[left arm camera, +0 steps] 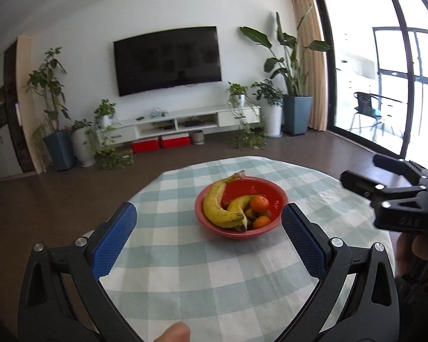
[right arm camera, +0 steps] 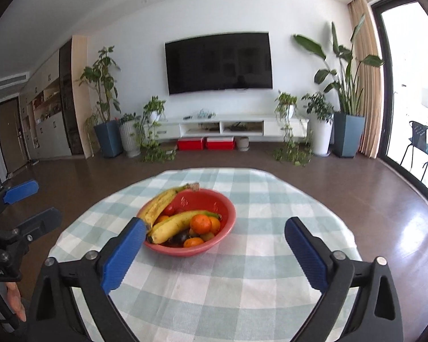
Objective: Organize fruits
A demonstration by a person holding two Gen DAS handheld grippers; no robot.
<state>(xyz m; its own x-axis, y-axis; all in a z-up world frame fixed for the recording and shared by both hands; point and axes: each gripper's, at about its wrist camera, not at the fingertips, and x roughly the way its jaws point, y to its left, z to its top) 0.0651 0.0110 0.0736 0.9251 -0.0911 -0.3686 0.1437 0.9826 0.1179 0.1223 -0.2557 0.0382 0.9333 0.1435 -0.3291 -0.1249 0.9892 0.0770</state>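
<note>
Both grippers hover with fingers spread and empty, the left gripper (left arm camera: 208, 229) and right gripper (right arm camera: 215, 242) facing a red plastic bowl (left arm camera: 271, 229) of bananas and tangerines just ahead of the fingertips; sorting has apparently not begun, so the next move calls for reaching a top banana (right arm camera: 175, 226).

A round bench (left arm camera: 185, 285) is standing on the dark floor (left arm camera: 57, 193), wearing a pale green-and-white checked cloth (right arm camera: 242, 299). A red bowl (right arm camera: 228, 229) is sitting directly on the cloth, toward twelve o'clock of the bench's middle, holding fruit.
</note>
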